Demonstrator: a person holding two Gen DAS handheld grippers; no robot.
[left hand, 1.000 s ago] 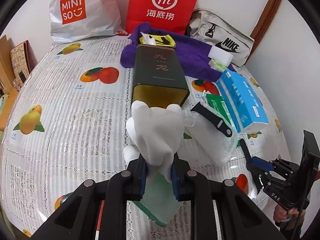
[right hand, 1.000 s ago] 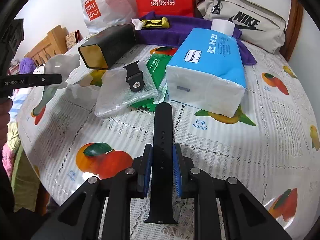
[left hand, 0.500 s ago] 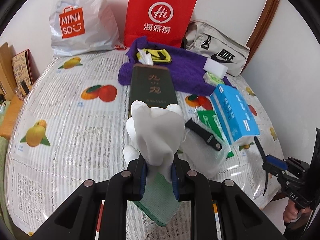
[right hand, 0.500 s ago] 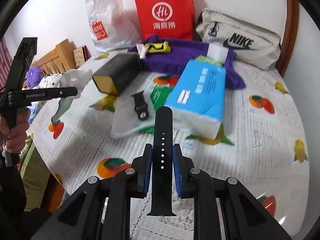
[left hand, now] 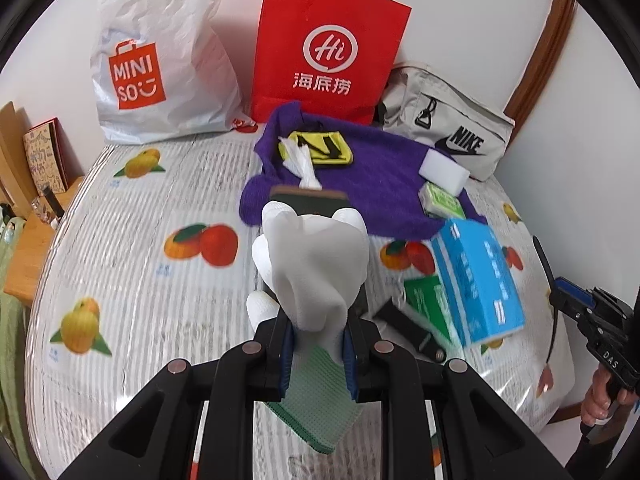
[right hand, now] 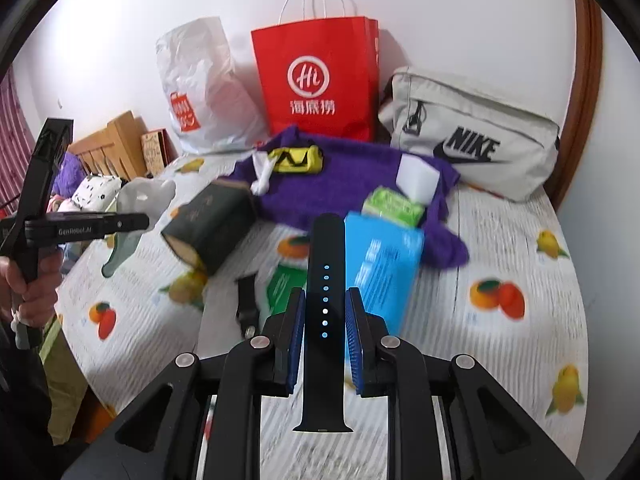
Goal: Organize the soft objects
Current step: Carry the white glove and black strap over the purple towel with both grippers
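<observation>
The left gripper (left hand: 316, 344) is pinching a white glove (left hand: 316, 272). The right gripper (right hand: 324, 332) is clamping a black watch strap (right hand: 325, 312). Both are needing steady pressure while carrying toward the purple towel (left hand: 380, 196).

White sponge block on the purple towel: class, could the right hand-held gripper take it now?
Probably not: the right hand-held gripper is already shut on a black watch strap, though the white sponge block lies uncovered.

My left claw (left hand: 316, 354) grips white-and-green glove (left hand: 316, 276), lifted above counter (left hand: 132, 280) | behind: purple towel (left hand: 384, 188), blue tissue pack (left hand: 480, 284), red bag (left hand: 328, 48) | right claw (left hand: 560, 292) at right edge
</observation>
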